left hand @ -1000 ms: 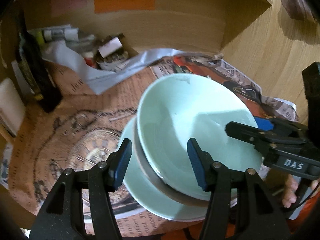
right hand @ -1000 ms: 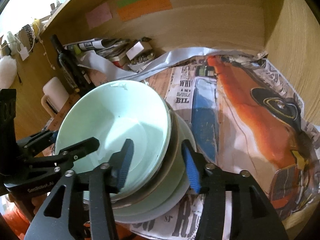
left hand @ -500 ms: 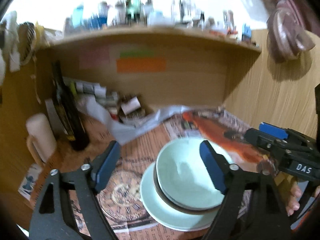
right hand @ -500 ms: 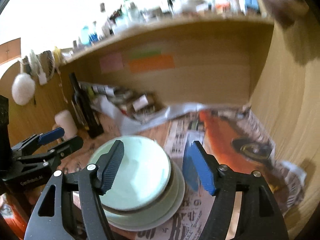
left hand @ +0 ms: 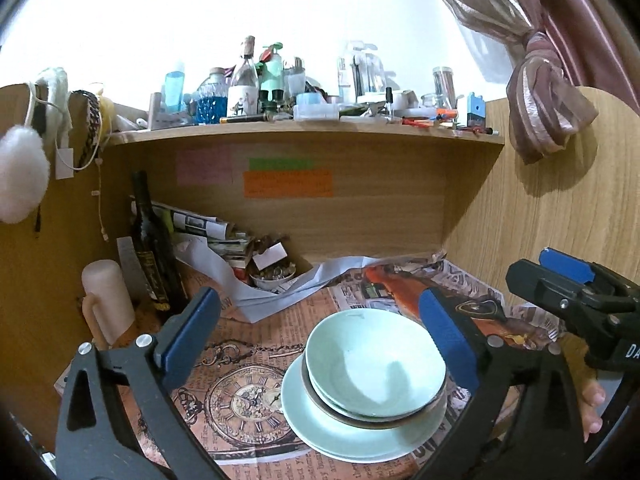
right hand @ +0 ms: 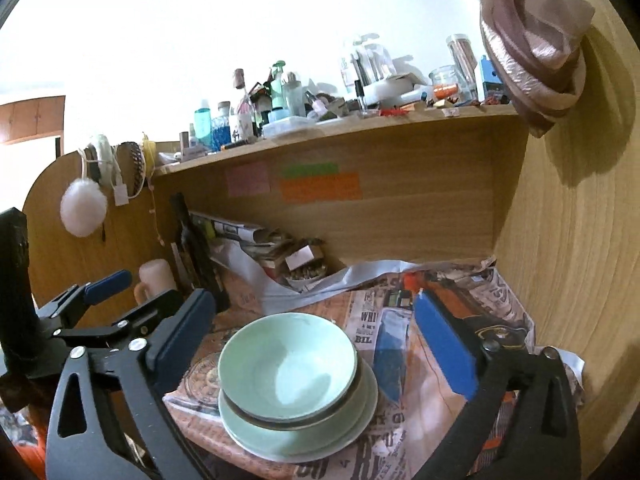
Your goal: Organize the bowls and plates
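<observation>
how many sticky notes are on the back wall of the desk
3: a pink note on the left, a green strip to its right, and an orange note directly below the green one. None look hidden.

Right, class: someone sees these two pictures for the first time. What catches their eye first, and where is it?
First, the pale green bowl stacked on a plate, in the middle of the newspaper-covered desk. Next, the open left gripper and right gripper, held back from the stack and framing it. Then the cluttered shelf of bottles above, with an orange note beneath it.
</observation>
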